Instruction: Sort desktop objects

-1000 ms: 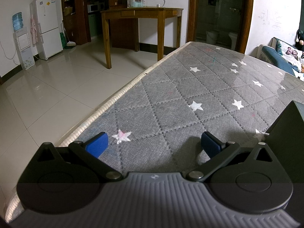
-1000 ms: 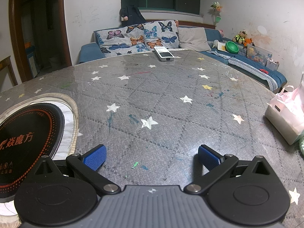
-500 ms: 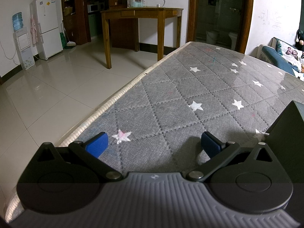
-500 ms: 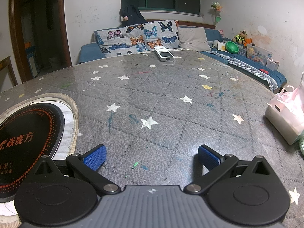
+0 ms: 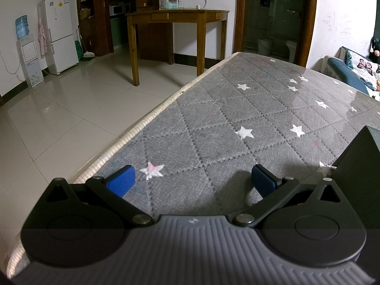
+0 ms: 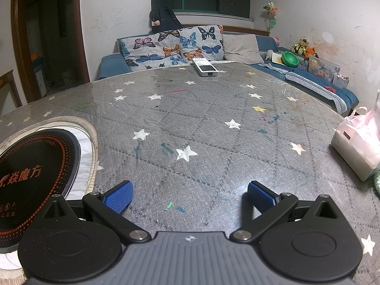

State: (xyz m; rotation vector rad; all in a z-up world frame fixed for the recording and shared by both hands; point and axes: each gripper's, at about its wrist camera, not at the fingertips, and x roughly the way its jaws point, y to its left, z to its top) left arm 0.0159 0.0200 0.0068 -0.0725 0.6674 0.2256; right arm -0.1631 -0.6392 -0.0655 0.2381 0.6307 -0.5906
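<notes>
A grey quilted cover with white stars, under a clear sheet, tops the round table (image 6: 213,118). My right gripper (image 6: 190,196) rests low over it, open, with nothing between its blue pads. A white remote control (image 6: 204,67) lies at the table's far edge, well beyond it. A pink plastic bag holding a white box (image 6: 356,147) sits at the right. My left gripper (image 5: 192,181) is open and empty over the table (image 5: 237,123) near its left edge. A dark box (image 5: 361,166) stands just right of its right finger.
A black induction hob (image 6: 30,180) with orange lettering is set into the table at the left of the right wrist view. A sofa (image 6: 180,47) with butterfly cushions lies behind the table. Beyond the table's left edge are tiled floor (image 5: 59,118) and a wooden desk (image 5: 175,26).
</notes>
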